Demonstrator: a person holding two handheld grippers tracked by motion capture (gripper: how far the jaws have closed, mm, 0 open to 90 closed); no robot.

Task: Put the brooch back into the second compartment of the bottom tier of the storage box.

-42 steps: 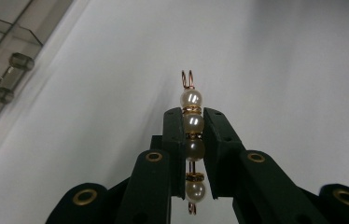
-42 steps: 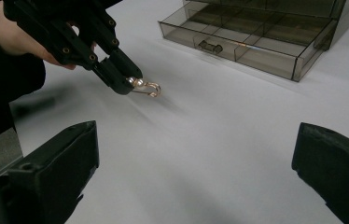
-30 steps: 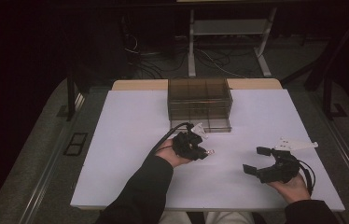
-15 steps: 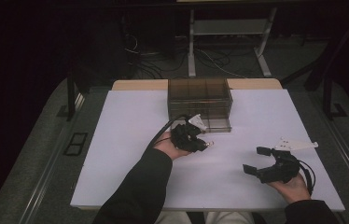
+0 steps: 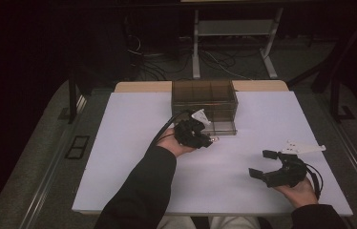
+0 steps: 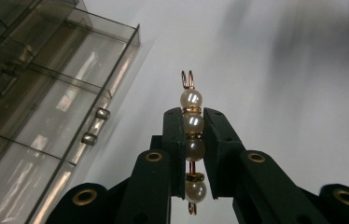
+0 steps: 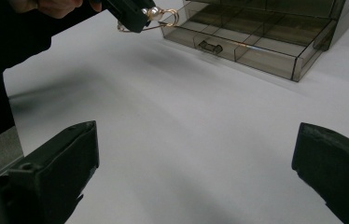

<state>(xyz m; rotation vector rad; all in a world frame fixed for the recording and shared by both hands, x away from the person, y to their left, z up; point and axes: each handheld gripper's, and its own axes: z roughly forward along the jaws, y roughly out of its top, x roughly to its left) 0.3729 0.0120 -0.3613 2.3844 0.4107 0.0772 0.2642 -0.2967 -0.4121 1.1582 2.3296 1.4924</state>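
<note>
Looking left to right, we first meet the left gripper (image 5: 204,139), held just in front of a smoky clear box (image 5: 204,98) on the white table (image 5: 129,157). Its jaws are clamped on a pearl pin (image 6: 191,140): four glossy white pearls strung in a row on coppery wire, with thin gold spacers between them and a small double loop at the far end. The middle pearls sit between the pads; the top and bottom ones stick out. In the left gripper view, the box's drawer handle (image 6: 95,126) lies just to the pin's left. Farther right, well apart, our right gripper (image 5: 268,164) rests low near the table's edge, jaws spread wide and holding nothing.
</note>
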